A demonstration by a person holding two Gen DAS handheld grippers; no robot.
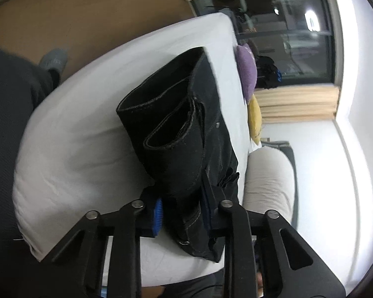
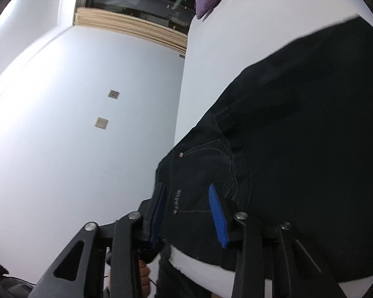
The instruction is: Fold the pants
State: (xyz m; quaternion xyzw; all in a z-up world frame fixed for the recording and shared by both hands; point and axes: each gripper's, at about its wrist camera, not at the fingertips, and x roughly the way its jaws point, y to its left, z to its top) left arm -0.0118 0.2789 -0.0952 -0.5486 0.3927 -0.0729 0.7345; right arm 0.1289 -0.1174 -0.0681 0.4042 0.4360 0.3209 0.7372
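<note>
Black denim pants (image 1: 186,134) lie folded lengthwise on a white mattress (image 1: 87,129), with both leg hems stacked toward the far end. My left gripper (image 1: 184,208) has its blue-padded fingers closed around the waistband end of the pants. In the right wrist view the pants (image 2: 286,124) fill the right half. My right gripper (image 2: 189,211) stands open with its blue pads (image 2: 217,213) on either side of the waistband corner near a rivet (image 2: 181,154).
A purple cushion (image 1: 247,72) and a yellow cushion (image 1: 255,119) sit at the mattress's far edge. A white pillow (image 1: 268,181) lies beside the bed. A dark window (image 1: 286,34) with beige curtains is beyond. A white wall (image 2: 74,124) is left of the mattress.
</note>
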